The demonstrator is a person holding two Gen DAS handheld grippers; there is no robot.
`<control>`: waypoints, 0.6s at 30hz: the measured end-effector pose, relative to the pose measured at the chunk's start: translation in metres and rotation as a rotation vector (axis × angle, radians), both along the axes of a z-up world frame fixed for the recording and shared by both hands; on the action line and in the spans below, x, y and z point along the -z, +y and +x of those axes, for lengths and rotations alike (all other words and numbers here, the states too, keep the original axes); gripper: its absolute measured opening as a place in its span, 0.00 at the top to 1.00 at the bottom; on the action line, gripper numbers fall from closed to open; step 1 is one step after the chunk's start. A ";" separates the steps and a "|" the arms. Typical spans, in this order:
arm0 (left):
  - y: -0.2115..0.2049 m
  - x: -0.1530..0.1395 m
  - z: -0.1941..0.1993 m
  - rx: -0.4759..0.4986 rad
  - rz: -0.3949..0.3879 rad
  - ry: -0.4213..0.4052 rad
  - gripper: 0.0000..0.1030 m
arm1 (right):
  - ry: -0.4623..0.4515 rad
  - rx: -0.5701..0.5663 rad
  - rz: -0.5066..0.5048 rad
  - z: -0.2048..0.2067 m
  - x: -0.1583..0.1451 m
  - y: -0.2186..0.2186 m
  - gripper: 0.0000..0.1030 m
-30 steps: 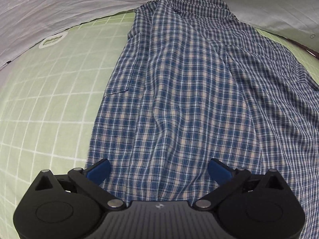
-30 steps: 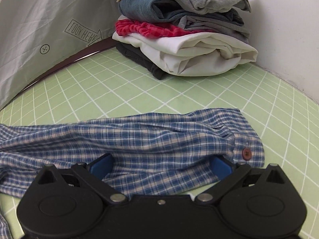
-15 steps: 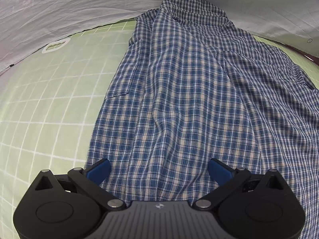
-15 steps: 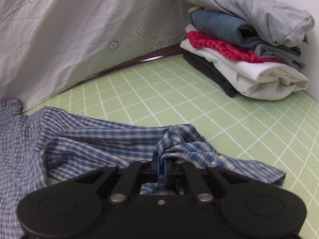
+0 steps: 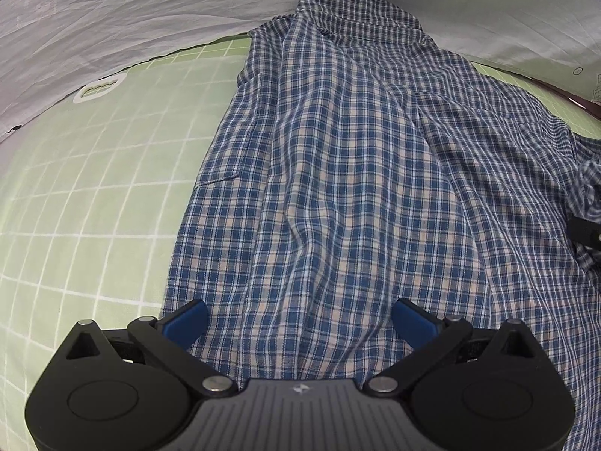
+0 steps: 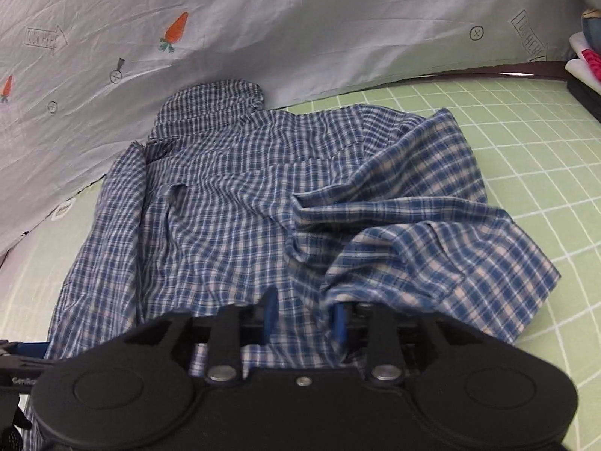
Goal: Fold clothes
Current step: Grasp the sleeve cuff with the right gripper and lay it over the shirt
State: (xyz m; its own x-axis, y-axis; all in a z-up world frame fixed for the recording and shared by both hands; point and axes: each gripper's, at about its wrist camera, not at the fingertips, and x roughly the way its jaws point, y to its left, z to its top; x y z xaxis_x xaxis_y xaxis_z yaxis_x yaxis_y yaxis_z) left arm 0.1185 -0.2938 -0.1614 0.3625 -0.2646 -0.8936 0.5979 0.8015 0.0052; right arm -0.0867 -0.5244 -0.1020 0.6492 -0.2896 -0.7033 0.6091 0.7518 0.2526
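Observation:
A blue-and-white plaid shirt (image 5: 338, 188) lies on a green grid mat (image 5: 94, 206), collar toward the far sheet. My left gripper (image 5: 298, 323) is open over the shirt's lower hem, with a blue finger (image 5: 186, 321) on each side. In the right wrist view, the shirt (image 6: 225, 206) has its right sleeve (image 6: 432, 225) folded over onto the body. My right gripper (image 6: 304, 319) has its jaws part open, with sleeve cloth still bunched between and over the blue fingers (image 6: 340, 323). The right gripper's edge shows in the left wrist view (image 5: 586, 229).
A wrinkled white sheet (image 6: 300, 37) with printed carrots stands behind the mat. A stack of folded clothes (image 6: 584, 71) sits at the far right edge. The green mat (image 6: 544, 150) stretches right of the shirt.
My right gripper carried the sleeve leftward over the shirt body and its jaws have parted from fully shut. The left gripper has stayed open over the hem.

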 end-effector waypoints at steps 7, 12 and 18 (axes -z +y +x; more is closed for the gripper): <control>-0.009 -0.023 -0.010 -0.027 -0.014 -0.072 0.00 | -0.024 0.158 -0.146 -0.067 -0.031 0.003 0.01; -0.039 -0.048 -0.025 0.064 -0.074 -0.099 0.00 | 0.134 0.376 -0.190 -0.116 -0.012 -0.017 0.00; -0.094 -0.055 -0.050 0.219 -0.100 -0.108 0.00 | 0.219 0.517 -0.160 -0.149 0.005 -0.046 0.00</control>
State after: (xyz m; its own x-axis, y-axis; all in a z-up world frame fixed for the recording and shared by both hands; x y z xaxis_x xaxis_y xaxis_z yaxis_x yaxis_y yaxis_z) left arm 0.0687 -0.3879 -0.1060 0.3785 -0.4325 -0.8183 0.7573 0.6530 0.0051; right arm -0.2361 -0.5702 -0.1073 0.2392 -0.6439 -0.7267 0.9325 0.3610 -0.0130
